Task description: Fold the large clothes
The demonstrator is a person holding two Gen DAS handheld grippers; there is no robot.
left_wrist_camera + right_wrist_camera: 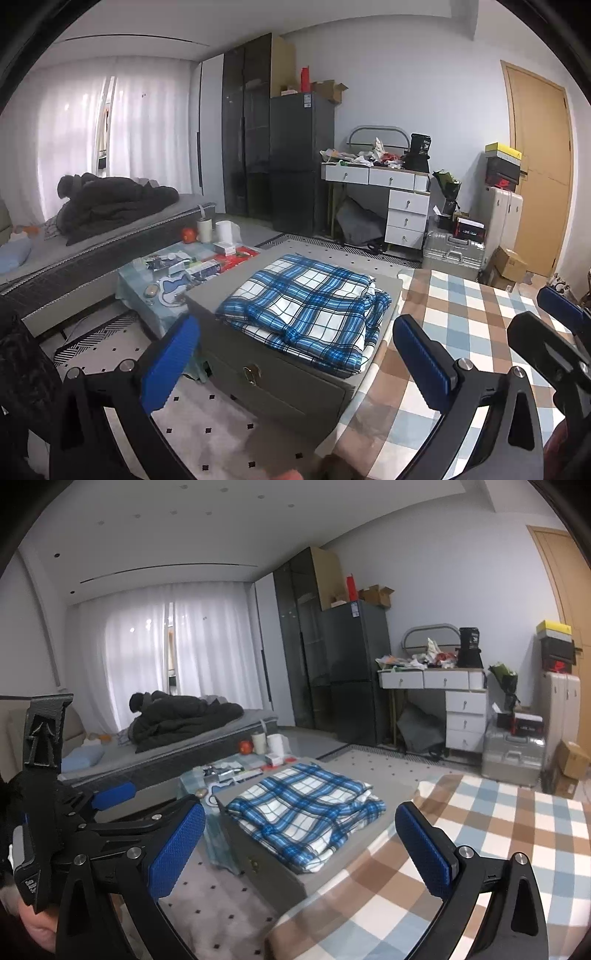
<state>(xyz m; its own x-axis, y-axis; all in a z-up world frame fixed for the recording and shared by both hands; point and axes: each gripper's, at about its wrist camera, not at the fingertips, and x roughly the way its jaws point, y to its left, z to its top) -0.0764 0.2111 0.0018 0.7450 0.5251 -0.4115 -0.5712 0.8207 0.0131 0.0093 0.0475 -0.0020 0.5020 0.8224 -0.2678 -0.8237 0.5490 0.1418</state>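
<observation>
A blue and white plaid cloth point(306, 306) point(306, 812) lies folded into a thick rectangle on top of a grey chest point(280, 376) point(258, 867). My left gripper point(295, 354) is open, held back from the cloth with nothing between its blue pads point(170, 365). My right gripper point(301, 847) is open too, its pads point(424, 849) apart and empty. In the left wrist view the right gripper point(554, 325) shows at the right edge. In the right wrist view the left gripper point(96, 805) shows at the left, beside a hand.
A brown, blue and cream checked cover point(461, 354) point(461, 849) spreads at the right, against the chest. Left of the chest stands a low table point(192, 266) cluttered with small items. Behind are a bed point(92, 229) with a dark quilt, a dark fridge point(299, 162), a white desk point(388, 192), suitcases point(454, 251) and a door point(539, 166).
</observation>
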